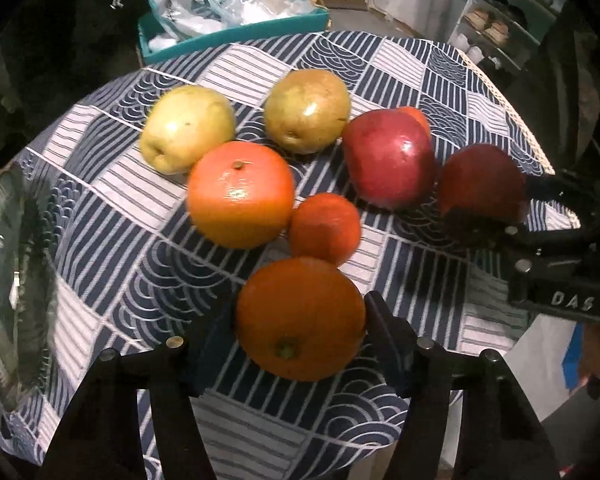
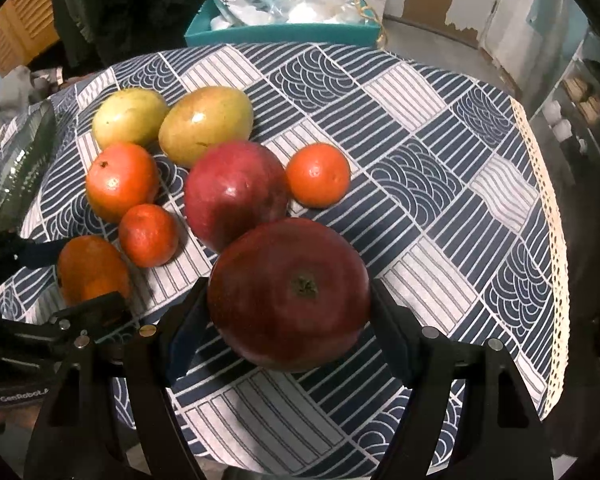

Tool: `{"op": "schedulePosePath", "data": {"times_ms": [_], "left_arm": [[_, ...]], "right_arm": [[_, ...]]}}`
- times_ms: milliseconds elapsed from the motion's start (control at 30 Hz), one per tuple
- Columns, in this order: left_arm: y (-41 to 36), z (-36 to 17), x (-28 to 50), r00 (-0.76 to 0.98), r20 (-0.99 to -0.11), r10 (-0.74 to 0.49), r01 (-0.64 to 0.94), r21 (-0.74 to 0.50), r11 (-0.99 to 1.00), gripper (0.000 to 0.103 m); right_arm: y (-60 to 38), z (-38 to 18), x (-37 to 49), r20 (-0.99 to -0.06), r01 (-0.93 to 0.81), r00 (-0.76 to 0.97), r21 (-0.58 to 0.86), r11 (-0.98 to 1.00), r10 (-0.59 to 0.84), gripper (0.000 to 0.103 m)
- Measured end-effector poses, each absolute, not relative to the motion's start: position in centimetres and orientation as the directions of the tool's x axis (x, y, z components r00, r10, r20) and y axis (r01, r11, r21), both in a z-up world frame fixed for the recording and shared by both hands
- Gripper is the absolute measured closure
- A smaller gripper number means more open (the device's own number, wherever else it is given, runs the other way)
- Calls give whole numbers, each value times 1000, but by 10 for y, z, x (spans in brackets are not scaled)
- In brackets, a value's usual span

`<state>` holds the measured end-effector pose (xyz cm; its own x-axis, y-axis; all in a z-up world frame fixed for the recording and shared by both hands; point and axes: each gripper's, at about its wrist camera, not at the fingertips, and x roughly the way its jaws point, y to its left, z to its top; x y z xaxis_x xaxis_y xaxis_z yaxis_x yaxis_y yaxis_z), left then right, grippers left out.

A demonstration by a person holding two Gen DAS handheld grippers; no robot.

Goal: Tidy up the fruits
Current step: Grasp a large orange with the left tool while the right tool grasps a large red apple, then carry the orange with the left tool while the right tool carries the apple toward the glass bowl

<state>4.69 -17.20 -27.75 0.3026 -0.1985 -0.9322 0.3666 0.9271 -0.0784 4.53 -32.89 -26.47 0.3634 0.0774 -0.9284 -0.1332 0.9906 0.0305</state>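
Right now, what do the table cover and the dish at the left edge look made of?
Table cover: woven cloth, matte, printed navy and white, with a lace-like cream trim along its edge. Dish: probably clear glass, possibly plastic; it is see-through, ribbed and glinting, though blurred.

The left hand-held gripper (image 1: 300, 316) is matte black, its two angular fingers (image 1: 384, 332) faced with dark blue pads, and round silver screw heads dot its linkage arms. The right hand-held gripper (image 2: 288, 300) looks identical; seen at the right edge of the left wrist view, its body bears white "DAS" lettering.
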Motion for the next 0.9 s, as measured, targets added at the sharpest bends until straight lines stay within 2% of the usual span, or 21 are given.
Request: {"op": "schedulePosePath", "data": {"times_ms": [333,900], "left_arm": [[-149,-251,42,412,-901,-136,339,13,941,37],[-95,-189,43,566,-820,-90,235,56,970,37]], "right_arm": [[-315,-241,45,-898,-159,433,4,987,73,27],[-278,-180,52,-824,-204,552,18,979,130,27]]}}
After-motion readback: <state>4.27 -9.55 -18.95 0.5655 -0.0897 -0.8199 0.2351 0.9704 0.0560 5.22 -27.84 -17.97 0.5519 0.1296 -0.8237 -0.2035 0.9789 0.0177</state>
